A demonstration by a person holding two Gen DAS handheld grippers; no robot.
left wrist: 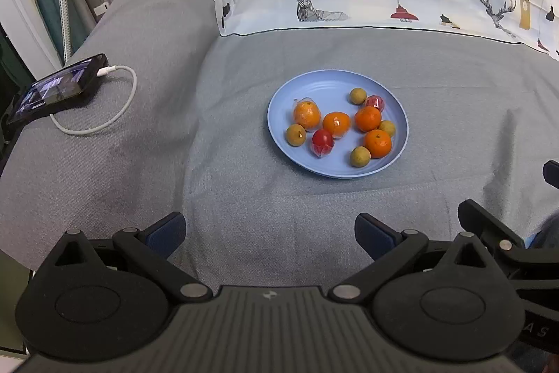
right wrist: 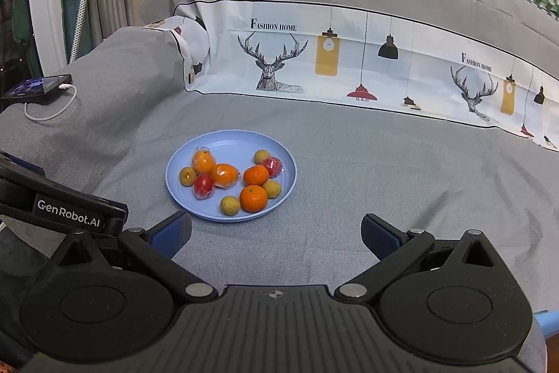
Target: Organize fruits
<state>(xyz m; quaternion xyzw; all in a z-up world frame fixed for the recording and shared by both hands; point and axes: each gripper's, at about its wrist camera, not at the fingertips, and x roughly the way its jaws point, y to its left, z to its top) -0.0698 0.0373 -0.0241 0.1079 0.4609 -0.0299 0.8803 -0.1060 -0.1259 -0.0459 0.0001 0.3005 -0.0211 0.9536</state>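
On grey bedding, all fruit [left wrist: 353,125] sits mixed on the plate [left wrist: 325,79], which fits either sorted-in or pre-sort; left gripper [left wrist: 269,235] and right gripper [right wrist: 276,235] hang back wide open, empty.

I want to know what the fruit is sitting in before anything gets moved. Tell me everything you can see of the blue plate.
The blue plate is round, pale blue and matte, plastic by the look of it, with a shallow raised rim and faint concentric rings inside. It lies flat and upright on the grey bedspread, ahead of both open claws, neither touching it. It holds four oranges, two wrapped red fruits and four small yellow-brown fruits, clustered loosely with bare plate along the far edge. No chips or stains are visible.
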